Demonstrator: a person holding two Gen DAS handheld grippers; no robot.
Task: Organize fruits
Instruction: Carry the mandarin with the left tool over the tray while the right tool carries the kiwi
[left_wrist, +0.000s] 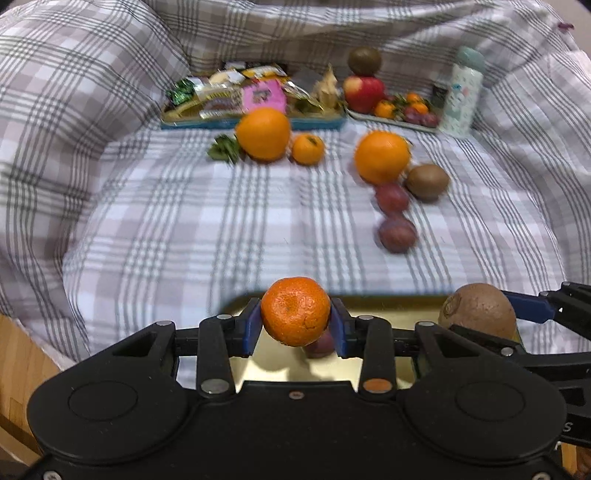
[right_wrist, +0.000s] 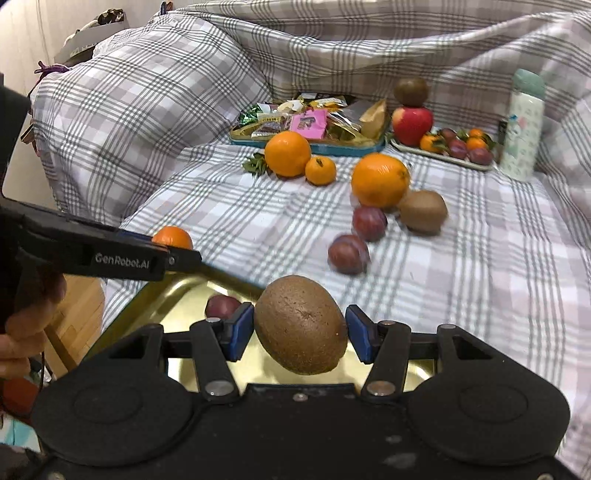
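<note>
Your left gripper (left_wrist: 295, 325) clasps a mandarin (left_wrist: 295, 311) above the gold tray (right_wrist: 177, 291) (a plum (right_wrist: 221, 306) lies inside). Your right gripper (right_wrist: 300, 334) grips a kiwi (right_wrist: 301, 325) beside it.

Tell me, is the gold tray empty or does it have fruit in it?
Not empty: one plum lies in the gold tray.

A bed covered in a plaid sheet (right_wrist: 461, 295) is carrying two large oranges (right_wrist: 380, 180), a small mandarin (right_wrist: 320, 170), a kiwi (right_wrist: 423, 211) and two plums (right_wrist: 348, 253) lying loose. A gold tray (right_wrist: 177, 295) is sitting at its near edge, while a blue snack tray (right_wrist: 306, 147), a pale fruit tray (right_wrist: 443, 157) and a bottle (right_wrist: 524, 125) are resting farther back.
</note>
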